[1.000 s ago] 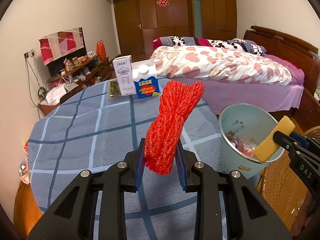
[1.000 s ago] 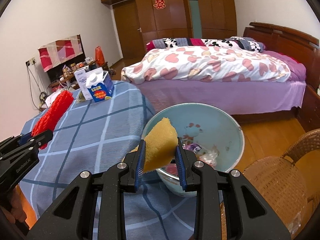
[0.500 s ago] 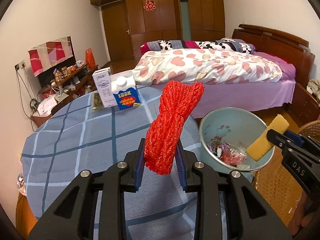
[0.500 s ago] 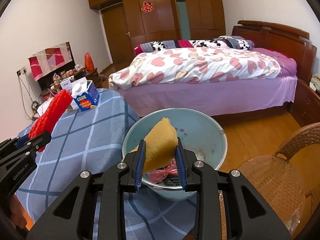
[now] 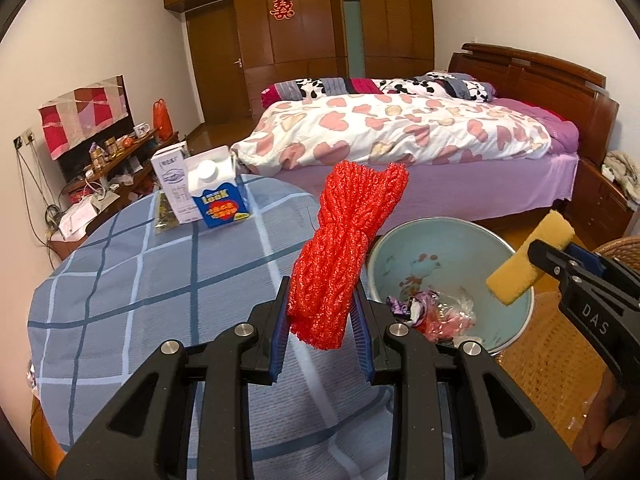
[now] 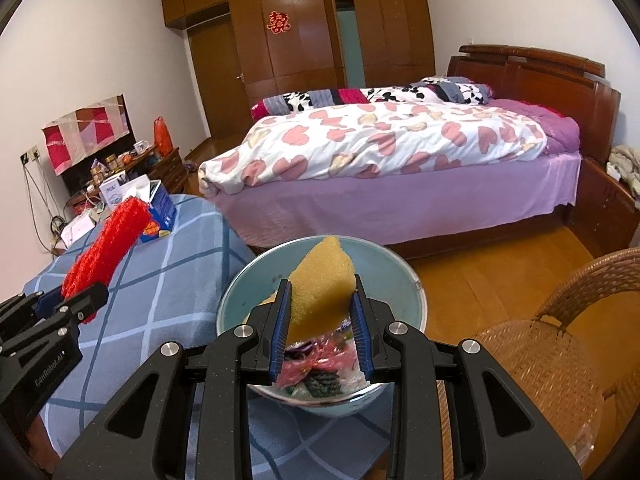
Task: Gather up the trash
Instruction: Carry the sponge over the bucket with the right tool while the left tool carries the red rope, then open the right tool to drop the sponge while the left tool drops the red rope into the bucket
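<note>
A: Bed (image 5: 420, 140) at back w/ heart-print quilt, wardrobe (image 6: 320, 28) behind.

B: Nearer?

A: Table (image 5: 120, 300) under blue check cloth. Wicker chair (image 6: 552, 344) to the right.

B: Bin?

A: Pale blue basin (image 5: 448, 248), sitting at table edge next to chair. Holds wrappers and plastic scraps (image 5: 428, 312) at the bottom.

B: On the cloth?

A: At far side, blue carton (image 5: 218, 196) w/ white cap, touching white box (image 5: 172, 180).

B: Left gripper (image 5: 322, 328)?

A: Clamped on red mesh bundle (image 5: 344, 248), pads pinching its lower end, rest sticking up and fwd. Held above cloth, just left of basin rim.

B: Right gripper (image 6: 322, 332)?

A: Closed on yellow sponge (image 6: 320, 280), squeezed between both pads. Held over basin opening, above the scraps, not touching them.

B: Both seen from the other cam?

A: Yes. Sponge (image 5: 528, 260) over the basin's right rim in left view; mesh (image 6: 104, 248) over cloth in right view.
</note>
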The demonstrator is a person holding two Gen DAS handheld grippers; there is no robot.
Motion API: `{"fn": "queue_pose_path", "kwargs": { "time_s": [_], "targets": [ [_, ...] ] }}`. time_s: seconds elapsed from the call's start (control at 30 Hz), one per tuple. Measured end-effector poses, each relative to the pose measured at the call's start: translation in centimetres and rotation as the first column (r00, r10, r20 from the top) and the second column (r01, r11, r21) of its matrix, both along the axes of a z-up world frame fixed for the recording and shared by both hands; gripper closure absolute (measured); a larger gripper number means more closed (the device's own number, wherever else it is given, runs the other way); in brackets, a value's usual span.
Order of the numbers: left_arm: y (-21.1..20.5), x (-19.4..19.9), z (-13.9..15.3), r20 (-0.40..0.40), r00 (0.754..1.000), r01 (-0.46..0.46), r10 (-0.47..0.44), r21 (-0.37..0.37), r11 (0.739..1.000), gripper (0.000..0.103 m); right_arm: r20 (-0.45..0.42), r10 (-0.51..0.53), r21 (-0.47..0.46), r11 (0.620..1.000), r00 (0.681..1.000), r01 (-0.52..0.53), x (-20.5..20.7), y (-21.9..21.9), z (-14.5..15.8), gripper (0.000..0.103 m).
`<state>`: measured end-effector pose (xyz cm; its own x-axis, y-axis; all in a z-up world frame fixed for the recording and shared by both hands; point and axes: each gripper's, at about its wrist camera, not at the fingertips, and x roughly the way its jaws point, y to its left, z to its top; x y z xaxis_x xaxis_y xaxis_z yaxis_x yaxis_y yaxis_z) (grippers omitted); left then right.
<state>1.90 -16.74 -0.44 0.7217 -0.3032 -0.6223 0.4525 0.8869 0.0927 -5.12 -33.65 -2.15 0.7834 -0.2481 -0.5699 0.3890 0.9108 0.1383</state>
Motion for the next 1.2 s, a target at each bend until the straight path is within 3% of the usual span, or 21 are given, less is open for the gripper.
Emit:
{"fn": "queue_pose_path", "kwargs": {
  "time_s": [0.63, 1.0, 1.2],
  "targets": [
    [-3.5, 0.8, -1.2, -0.043, 0.998, 0.050, -0.050, 0.002, 0.999, 0.075, -0.001, -0.072, 0.009, 0.997, 0.997, 0.072, 0.2, -2.8, -0.5, 0.074],
    [-5.3, 2.6, -3.2, -0.093, 0.994, 0.057, -0.056, 0.013, 0.998, 0.075, -0.057, -0.123, -0.006, 0.992, 0.991, 0.123, 1.8, -4.2, -2.4, 0.073],
    [-7.0, 4.0, -4.3, -0.134, 0.989, 0.069, -0.067, 0.011, 0.998, 0.073, -0.132, -0.118, 0.000, 0.993, 0.984, 0.119, 4.2, -5.3, -4.2, 0.072]
  ]
}}
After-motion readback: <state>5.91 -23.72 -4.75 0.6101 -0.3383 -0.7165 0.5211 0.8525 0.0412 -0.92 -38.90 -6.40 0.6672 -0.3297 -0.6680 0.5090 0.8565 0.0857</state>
